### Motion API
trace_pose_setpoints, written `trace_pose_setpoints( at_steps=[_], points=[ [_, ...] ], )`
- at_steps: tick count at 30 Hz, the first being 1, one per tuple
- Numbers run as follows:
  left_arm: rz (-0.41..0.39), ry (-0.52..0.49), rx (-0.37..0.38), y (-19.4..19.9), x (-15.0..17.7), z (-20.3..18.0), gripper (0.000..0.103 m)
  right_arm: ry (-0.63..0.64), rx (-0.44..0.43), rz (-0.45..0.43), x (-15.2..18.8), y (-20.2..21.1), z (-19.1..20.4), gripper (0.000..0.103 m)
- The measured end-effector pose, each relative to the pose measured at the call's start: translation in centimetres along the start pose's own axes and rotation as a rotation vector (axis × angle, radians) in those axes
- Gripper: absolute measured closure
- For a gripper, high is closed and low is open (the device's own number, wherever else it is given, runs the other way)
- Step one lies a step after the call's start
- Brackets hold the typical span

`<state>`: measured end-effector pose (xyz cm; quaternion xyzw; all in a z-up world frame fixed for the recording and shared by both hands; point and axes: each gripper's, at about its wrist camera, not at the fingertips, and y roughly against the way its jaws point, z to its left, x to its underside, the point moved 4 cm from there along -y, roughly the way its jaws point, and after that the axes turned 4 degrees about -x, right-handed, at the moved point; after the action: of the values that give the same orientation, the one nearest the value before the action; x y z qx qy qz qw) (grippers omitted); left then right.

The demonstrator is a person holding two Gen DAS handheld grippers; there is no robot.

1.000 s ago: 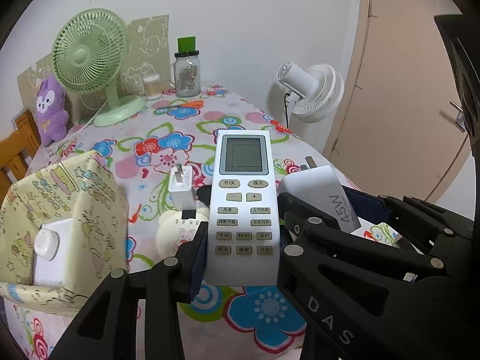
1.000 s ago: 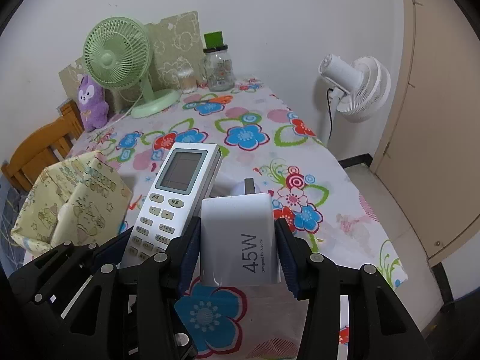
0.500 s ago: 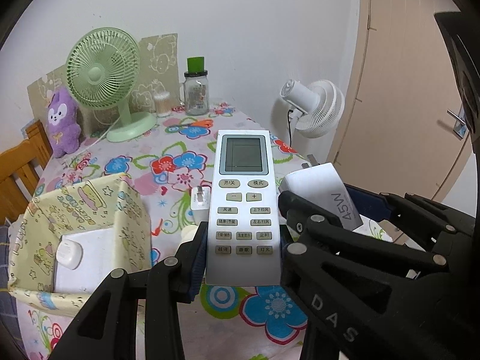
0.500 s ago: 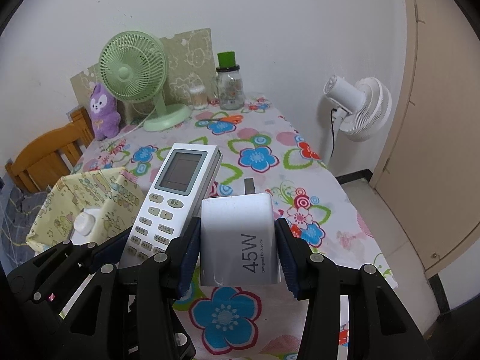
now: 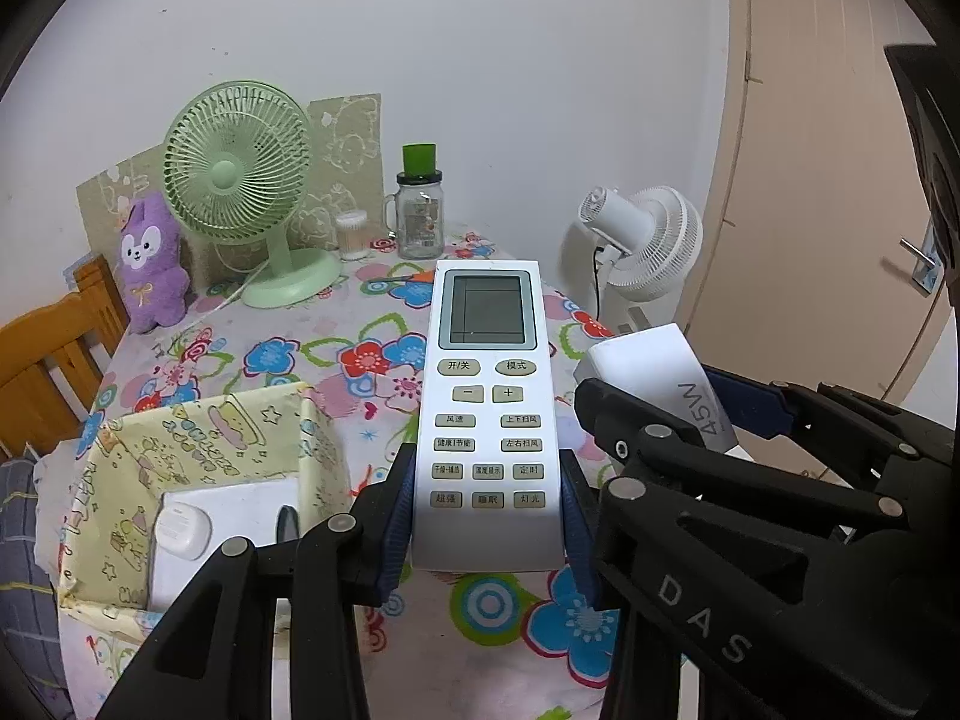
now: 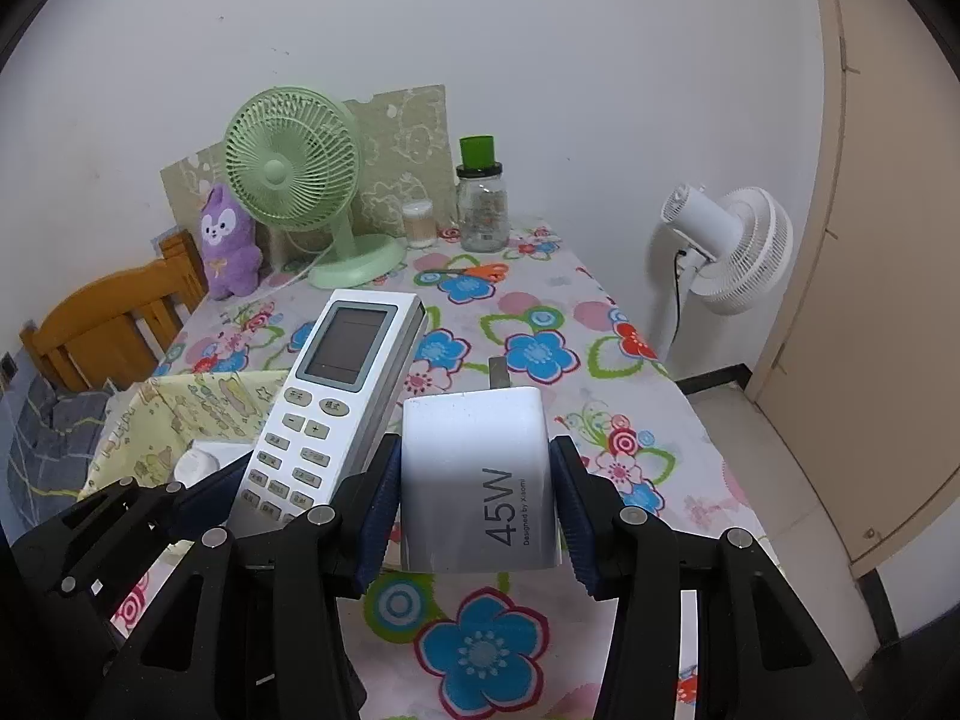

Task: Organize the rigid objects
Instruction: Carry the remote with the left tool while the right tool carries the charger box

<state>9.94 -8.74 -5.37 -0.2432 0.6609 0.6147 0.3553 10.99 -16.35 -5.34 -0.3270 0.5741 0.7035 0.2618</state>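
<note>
Fabric box point(image 5: 198, 462): to the left of the left tongs and lower, on the desk; pale yellow cloth with cartoon prints, open at the top. Inside lie a flat white slab and a small white rounded case point(image 5: 183, 531).
Left tongs point(image 5: 487, 519): set narrow, blue pads pressed on both long edges of the remote control, holding it clear above the desk.
Remote control point(image 5: 486, 414): white and long, buttons facing up, grey screen at the far end, two oval buttons under it, then minus and plus keys and rows of small grey keys with Chinese labels. Its lower end sits between the pads; the screen end sticks out ahead of the tongs.
Right tongs point(image 6: 477, 495): just to the right of the left pair, also narrow, blue pads clamped on the two sides of the charger.
Charger point(image 6: 477, 480): white block with rounded corners, "45W" printed in grey on its upper face, metal prongs pointing away from the tongs. It is held above the desk, close beside the remote control.
Desk point(image 6: 630, 420): under and beyond both tongs, covered in a bright flower-patterned cloth.
Far end of desk: a green fan point(image 5: 240, 180), a purple plush toy point(image 5: 150, 264) to its left, a glass jar point(image 5: 420, 216) with a green lid to its right.
White fan point(image 6: 726, 246): beyond the right tongs, standing off the desk's right edge.
</note>
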Motion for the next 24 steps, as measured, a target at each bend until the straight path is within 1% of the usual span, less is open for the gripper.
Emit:
trace_pose_setpoints(
  at_steps=[9,24],
  points=[
    [-0.006,0.015,-0.027,0.5,-0.4,2.3,0.059,0.018,-0.021,-0.003,-0.7,-0.4,1.9,0.051],
    [0.008,0.039,-0.056,0.3,-0.3,6.4,0.059,0.05,-0.055,0.01,-1.4,-1.9,5.7,0.051]
  ],
)
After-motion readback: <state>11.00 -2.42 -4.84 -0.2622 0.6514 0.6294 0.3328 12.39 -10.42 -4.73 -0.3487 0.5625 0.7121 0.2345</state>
